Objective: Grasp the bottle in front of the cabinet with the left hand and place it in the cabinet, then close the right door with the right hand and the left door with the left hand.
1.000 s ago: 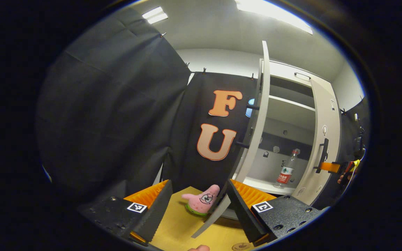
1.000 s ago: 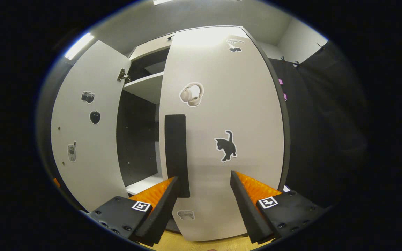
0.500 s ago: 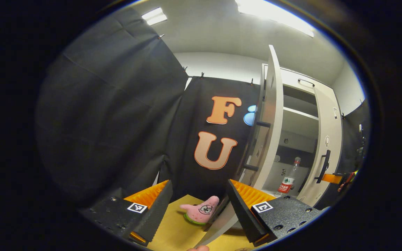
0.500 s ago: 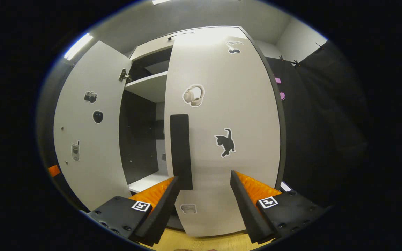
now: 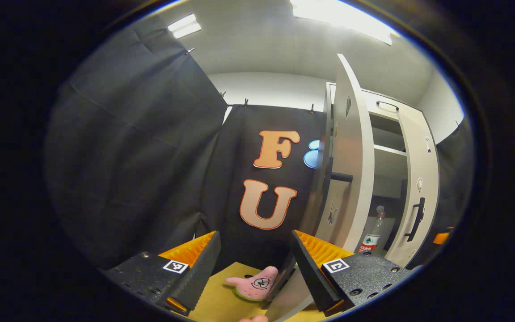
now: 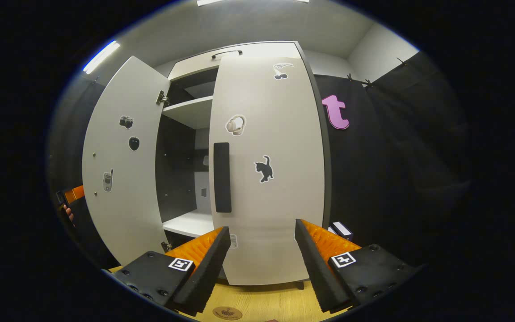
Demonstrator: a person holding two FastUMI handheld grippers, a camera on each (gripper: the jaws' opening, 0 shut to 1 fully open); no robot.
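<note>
Now my left gripper (image 5: 254, 264), jaws apart and empty, sits just left of the tall white left door (image 5: 349, 170) (edge-on, upright); the clear plastic bottle (image 5: 373, 232) stands inside the white cabinet (image 6: 181, 226).

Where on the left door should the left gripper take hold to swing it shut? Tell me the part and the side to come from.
Best bet is the black bar handle on the left door, which stands out from the door's outer face. The door is half open, edge toward the left gripper, whose fingers are spread, so come from the outer-face side. Pushing that face beside the handle would probably also work.
</note>
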